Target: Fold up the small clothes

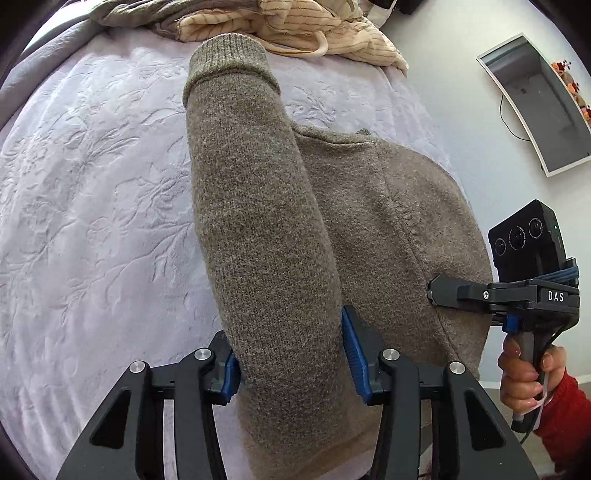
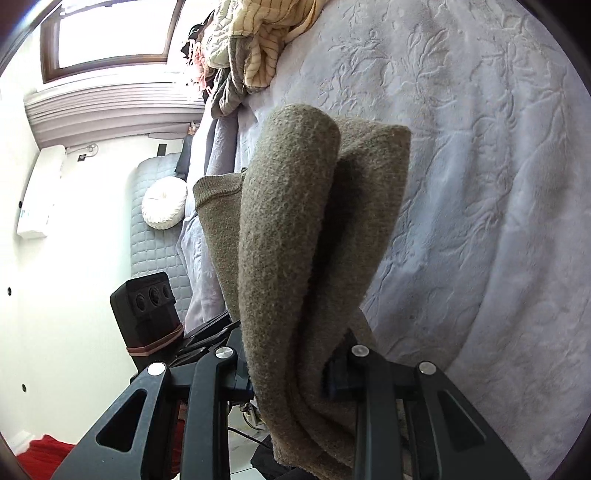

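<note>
two grippers held up a brown sweater over the bed

the brown knit sweater hung in the air above the pale purple bedspread. it was held near one edge by both tools, and the rest of it drooped forward over the bed. one sleeve lay draped over the body of the sweater, with its ribbed cuff at the far end.

the left gripper was clamped on the sweater, with its blue pads pressing a thick bunch of wool from both sides. the right gripper was clamped on the sweater too, where several layers of wool were squeezed together. a hand in a red sleeve held its handle.

the sweater looked soft and floppy. it bent and sagged wherever nothing held it, so it would not keep a shape by itself. the wool looked fuzzy, so it likely would not slip out of the pads. it seemed thick, and maybe a bit heavy for small pads when bunched up. it would not break.

good places to hold it seemed to be the edges and corners, like the hem or the shoulders, with the two grippers well apart so the cloth stays flat. a pile of other clothes sat at the far side of the bed.
</note>
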### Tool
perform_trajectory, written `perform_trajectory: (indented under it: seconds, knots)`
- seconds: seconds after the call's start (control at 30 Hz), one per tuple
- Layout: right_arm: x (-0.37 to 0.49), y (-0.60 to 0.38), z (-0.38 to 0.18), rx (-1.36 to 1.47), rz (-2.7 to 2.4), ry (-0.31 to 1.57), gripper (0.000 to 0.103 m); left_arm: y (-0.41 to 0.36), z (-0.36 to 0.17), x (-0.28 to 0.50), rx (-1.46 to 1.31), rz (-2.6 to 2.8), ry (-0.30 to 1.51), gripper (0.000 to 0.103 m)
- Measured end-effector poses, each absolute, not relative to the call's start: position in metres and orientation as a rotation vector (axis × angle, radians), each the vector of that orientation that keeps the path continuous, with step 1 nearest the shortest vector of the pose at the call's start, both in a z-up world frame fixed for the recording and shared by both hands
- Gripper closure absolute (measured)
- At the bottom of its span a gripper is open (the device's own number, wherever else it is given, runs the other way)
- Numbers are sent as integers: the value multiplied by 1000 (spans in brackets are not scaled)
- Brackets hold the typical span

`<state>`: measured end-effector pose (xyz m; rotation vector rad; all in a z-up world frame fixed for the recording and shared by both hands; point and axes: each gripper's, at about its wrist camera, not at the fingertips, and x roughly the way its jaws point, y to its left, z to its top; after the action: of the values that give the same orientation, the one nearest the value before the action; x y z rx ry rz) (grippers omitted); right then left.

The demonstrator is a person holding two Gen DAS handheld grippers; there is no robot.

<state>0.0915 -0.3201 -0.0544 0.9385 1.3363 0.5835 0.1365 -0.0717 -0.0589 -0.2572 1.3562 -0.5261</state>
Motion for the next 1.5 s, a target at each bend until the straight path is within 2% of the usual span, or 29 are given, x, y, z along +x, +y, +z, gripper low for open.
perform_trajectory:
  seconds: [0.2,0.43,0.73,1.07,1.3,1.5]
  knots:
    - [54,-276,-53,966,588,1349,74,-69,-62,137,-249,-518,1368,54]
    - [20,-220,-74,1009,589,1398,74,-25,-70,95,-246,-472,1412,54]
    - [11,-166,-103,990,593,1451,74,16,-93,63,-255,-415,1455,54]
    - [21,-166,-123,924,519,1479,74,23,-118,63,-260,-358,1462,54]
    - [16,-168,-118,884,522,1490,74,21,-125,65,-257,-347,1461,54]
    - [26,-148,-102,737,592,1460,74,18,-123,63,-213,-342,1452,54]
